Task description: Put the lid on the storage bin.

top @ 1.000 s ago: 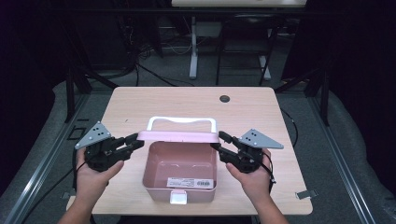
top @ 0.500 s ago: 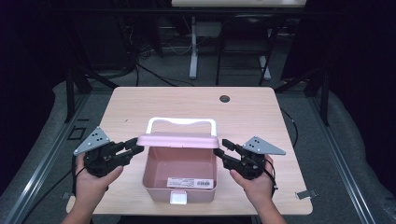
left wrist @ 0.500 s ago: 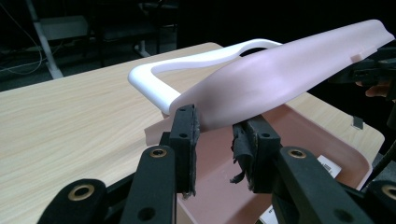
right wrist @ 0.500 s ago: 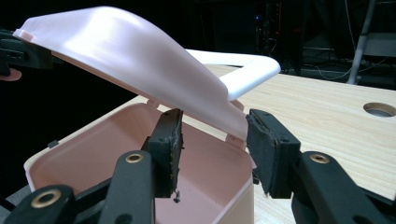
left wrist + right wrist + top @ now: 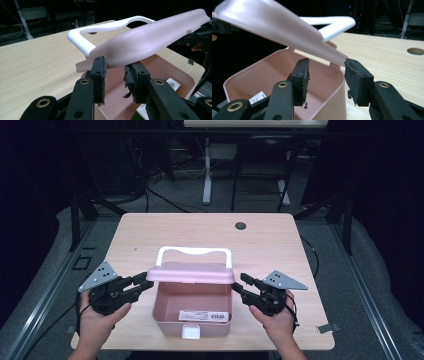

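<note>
A pink box (image 5: 170, 322) stands open at the near middle of the table. Its pink lid (image 5: 190, 273) hangs half raised over it, the white handle (image 5: 195, 251) showing behind. My left gripper (image 5: 144, 283) is at the lid's left end, jaws open. In the left gripper view the lid (image 5: 150, 40) crosses just above the tips of that gripper (image 5: 114, 65). My right gripper (image 5: 239, 283) is at the lid's right end, also open. In the right gripper view the lid's corner (image 5: 338, 58) sits beside the right-hand jaw of that gripper (image 5: 327, 67), over the box (image 5: 262, 72).
A white label (image 5: 207, 316) lies on the box floor and a white latch (image 5: 191, 333) is on its front wall. The wooden table (image 5: 150, 230) has a round cable hole (image 5: 241, 225) at the far right. Dark floor and desk legs lie beyond.
The lid has tipped lower, toward me and over the box. Both hands have moved slightly nearer and inward with it.
</note>
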`<action>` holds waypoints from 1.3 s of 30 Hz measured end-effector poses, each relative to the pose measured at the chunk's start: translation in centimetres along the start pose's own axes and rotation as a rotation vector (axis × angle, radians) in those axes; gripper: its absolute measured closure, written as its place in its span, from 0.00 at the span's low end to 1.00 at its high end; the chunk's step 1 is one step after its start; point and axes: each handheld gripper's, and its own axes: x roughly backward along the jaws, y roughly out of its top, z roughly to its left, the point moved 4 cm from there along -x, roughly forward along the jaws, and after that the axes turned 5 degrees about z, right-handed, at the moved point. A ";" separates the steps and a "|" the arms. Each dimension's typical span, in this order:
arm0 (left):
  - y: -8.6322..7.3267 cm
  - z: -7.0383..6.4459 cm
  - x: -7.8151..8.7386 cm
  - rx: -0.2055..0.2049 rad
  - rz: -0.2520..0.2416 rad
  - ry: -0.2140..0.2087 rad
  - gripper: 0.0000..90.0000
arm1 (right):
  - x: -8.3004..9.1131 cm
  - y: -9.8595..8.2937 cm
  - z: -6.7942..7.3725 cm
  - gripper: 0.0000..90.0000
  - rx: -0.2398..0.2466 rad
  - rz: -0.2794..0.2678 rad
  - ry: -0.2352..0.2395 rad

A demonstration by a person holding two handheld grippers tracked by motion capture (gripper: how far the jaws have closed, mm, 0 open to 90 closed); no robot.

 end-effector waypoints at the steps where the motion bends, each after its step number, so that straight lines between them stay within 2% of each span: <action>1: 0.0 0.0 0.0 -0.002 -0.003 -0.002 0.76 | 0.0 -0.2 0.0 0.60 0.004 0.003 -0.003; 4: -0.2 -0.1 0.2 -0.012 -0.001 -0.002 0.76 | -0.1 -0.5 -0.1 0.60 0.011 0.010 -0.002; 8: -0.6 -0.1 0.3 -0.006 0.020 -0.009 0.76 | 0.2 -0.8 -0.1 0.60 -0.003 0.013 0.005; 13: -0.9 -0.2 0.6 -0.008 0.011 -0.006 0.76 | 0.5 -1.1 -0.5 0.60 0.000 0.017 -0.015; 18: -1.3 -0.3 0.8 -0.014 0.014 -0.007 0.76 | 0.9 -1.5 -1.1 0.60 -0.020 0.016 -0.032; 23: -1.8 -0.2 0.9 -0.002 0.016 -0.009 0.76 | 0.8 -1.7 -1.8 0.60 -0.029 0.010 -0.057; 25: -2.0 -0.3 1.0 0.009 0.021 -0.021 0.76 | 0.7 -1.8 -2.0 0.60 -0.043 0.017 -0.057; 32: -2.7 -0.6 1.0 0.004 0.029 -0.014 0.76 | 0.7 -2.3 -2.8 0.60 -0.062 0.020 -0.085; 35: -2.9 -0.8 1.1 -0.010 0.033 0.008 0.76 | 0.7 -2.4 -3.0 0.60 -0.075 0.019 -0.090; 39: -2.9 -1.1 1.2 -0.012 0.024 0.004 0.76 | 0.6 -2.6 -3.3 0.60 -0.074 0.027 -0.098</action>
